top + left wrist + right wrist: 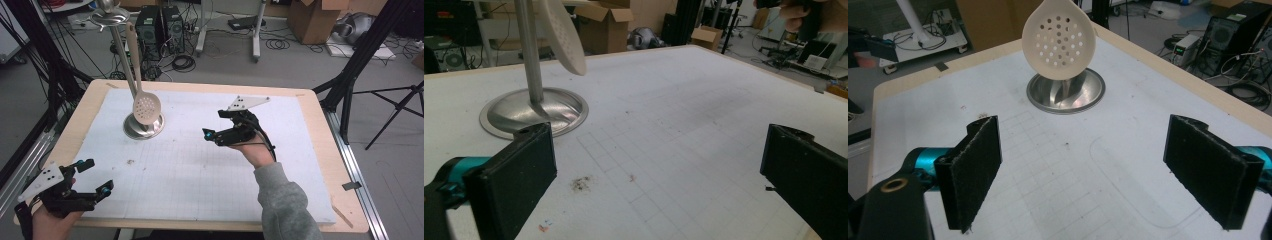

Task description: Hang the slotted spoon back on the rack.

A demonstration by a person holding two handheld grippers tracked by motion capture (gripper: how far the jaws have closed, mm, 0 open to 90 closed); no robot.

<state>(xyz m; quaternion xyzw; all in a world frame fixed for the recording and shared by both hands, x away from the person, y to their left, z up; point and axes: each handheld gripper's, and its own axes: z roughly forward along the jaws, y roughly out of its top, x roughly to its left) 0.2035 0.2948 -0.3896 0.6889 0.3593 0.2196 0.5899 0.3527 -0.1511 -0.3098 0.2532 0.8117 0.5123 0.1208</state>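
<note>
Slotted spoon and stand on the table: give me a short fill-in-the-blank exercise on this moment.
1. The slotted spoon hangs from a metal stand with a ____ base.
2. The right gripper has its jaws ____ with nothing between them.
3. In the high view the left gripper sits near the table's ____ left corner.
4. The spoon's bowl is pierced with many small ____.

Missing words: round; open; near; holes

slotted spoon (565,35) handle cut off by top edge, stand (533,107) top too

slotted spoon (1059,39) hangs over a steel stand base (1066,92); hand-held gripper (1083,165) jaws wide apart.
</note>
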